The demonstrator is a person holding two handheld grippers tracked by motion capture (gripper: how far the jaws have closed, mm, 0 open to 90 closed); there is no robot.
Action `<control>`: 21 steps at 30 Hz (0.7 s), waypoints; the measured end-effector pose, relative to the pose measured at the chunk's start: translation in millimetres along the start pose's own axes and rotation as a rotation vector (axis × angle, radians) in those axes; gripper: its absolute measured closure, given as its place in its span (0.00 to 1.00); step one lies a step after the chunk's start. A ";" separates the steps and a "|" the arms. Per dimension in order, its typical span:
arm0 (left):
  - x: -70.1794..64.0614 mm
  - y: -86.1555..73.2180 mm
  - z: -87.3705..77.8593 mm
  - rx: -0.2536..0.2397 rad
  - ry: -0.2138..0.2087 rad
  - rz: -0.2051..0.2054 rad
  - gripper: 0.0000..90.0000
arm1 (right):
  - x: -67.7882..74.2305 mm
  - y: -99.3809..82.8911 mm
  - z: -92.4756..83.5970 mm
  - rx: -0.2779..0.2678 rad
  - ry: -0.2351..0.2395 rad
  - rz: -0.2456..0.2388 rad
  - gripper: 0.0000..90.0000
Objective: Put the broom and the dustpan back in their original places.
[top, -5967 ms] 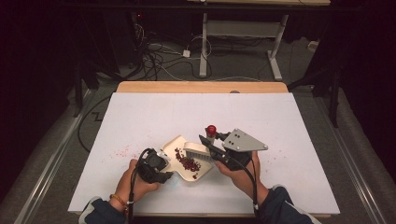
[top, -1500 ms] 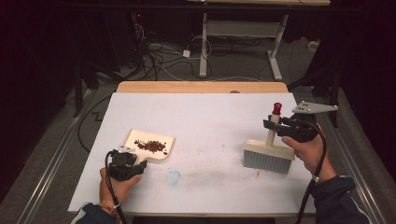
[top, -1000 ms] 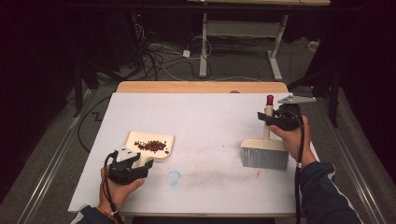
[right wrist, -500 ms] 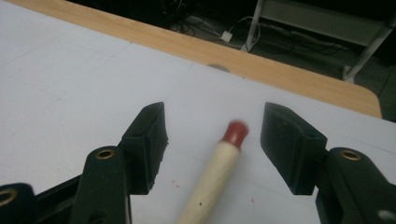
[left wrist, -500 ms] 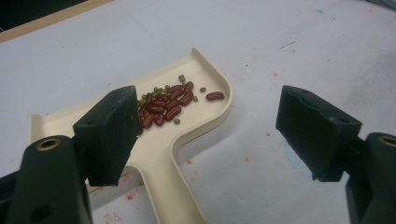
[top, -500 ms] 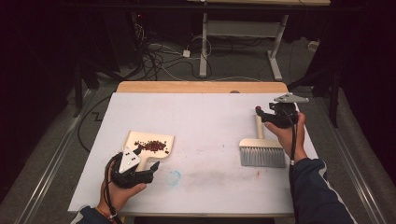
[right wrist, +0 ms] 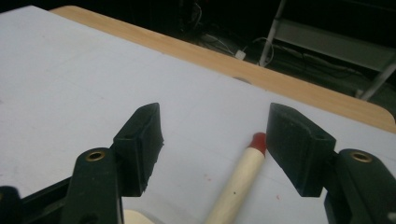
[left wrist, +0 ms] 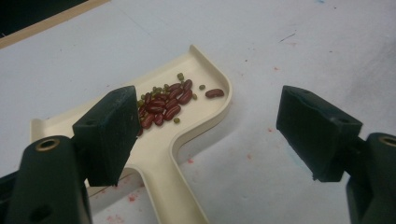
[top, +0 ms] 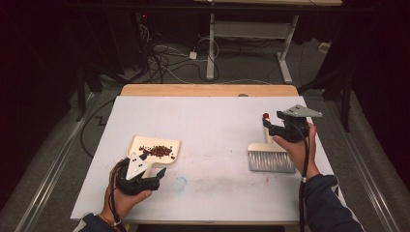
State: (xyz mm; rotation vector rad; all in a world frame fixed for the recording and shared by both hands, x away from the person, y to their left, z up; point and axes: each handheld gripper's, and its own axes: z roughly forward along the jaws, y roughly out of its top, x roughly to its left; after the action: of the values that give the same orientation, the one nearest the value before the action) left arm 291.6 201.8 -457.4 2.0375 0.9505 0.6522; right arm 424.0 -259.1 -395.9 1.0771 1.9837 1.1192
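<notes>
Nearest the person, the left gripper [top: 155, 175] sits at the handle end of the cream plastic dustpan [left wrist: 163, 149], jaws spread wide with nothing between them; in the left gripper view the flat handle runs up between the two pads without touching either. The pan lies flat on the white table sheet [top: 212, 125], and a small heap of dark red beans mixed with a few green ones [left wrist: 166, 102] rests toward its back wall. Judging by look, the pan is light, stiff and smooth, so the handle is the sensible place to take hold, squarely across its flat sides. The load is loose and will roll, so any lift should keep the pan level or tipped back.

Well to the right of the dustpan, the hand brush with pale bristles and a red-tipped wooden handle [top: 270, 153] lies flat. The right gripper [top: 269, 126] hovers over its handle end, jaws wide and empty. The handle looks rigid and easy to pinch mid-length.

Half a second earlier the left gripper lay over the pan's handle; it has since backed off toward the person. The right gripper has also opened above the brush.
</notes>
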 end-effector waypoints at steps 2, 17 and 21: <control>-0.2 0.2 0.2 0.004 -0.004 0.001 0.23 | 3.7 1.0 -4.8 -0.011 0.005 -0.016 0.42; -8.8 1.3 4.5 0.012 -0.007 0.047 0.23 | 21.8 -0.9 -28.0 -0.079 0.050 -0.075 0.35; -9.7 0.8 6.4 0.021 -0.012 0.049 0.23 | 26.9 -1.2 -32.4 -0.094 0.045 -0.097 0.32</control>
State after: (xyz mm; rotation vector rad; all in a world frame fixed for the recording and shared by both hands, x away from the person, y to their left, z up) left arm 290.7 190.9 -461.5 2.0862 0.9066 0.6578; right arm 384.6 -248.6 -385.4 0.9053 1.9754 1.1811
